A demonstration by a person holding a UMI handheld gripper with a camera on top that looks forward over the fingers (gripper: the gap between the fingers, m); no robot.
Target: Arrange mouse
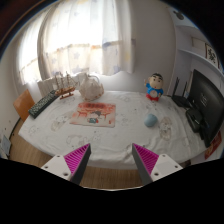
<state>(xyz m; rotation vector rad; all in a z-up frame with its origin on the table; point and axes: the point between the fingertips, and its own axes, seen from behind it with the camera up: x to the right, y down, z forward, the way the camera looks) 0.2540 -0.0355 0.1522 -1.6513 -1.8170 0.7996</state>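
Note:
A small pale blue mouse (pixel 150 120) lies on the white tablecloth (pixel 120 135), beyond my fingers and a little to the right. A mat with a red and orange print (pixel 95 114) lies flat at the table's middle, to the left of the mouse. My gripper (pixel 112 160) is open and empty, held back over the table's near wooden edge. Its pink pads (pixel 78 157) are wide apart, and nothing stands between them.
A dark keyboard (pixel 42 105) lies at the table's left end beside a wooden chair (pixel 24 103). A white rounded pot (pixel 90 86) and a cartoon figure (pixel 154 89) stand at the back. A dark monitor (pixel 205 105) stands at the right. Curtained windows are behind.

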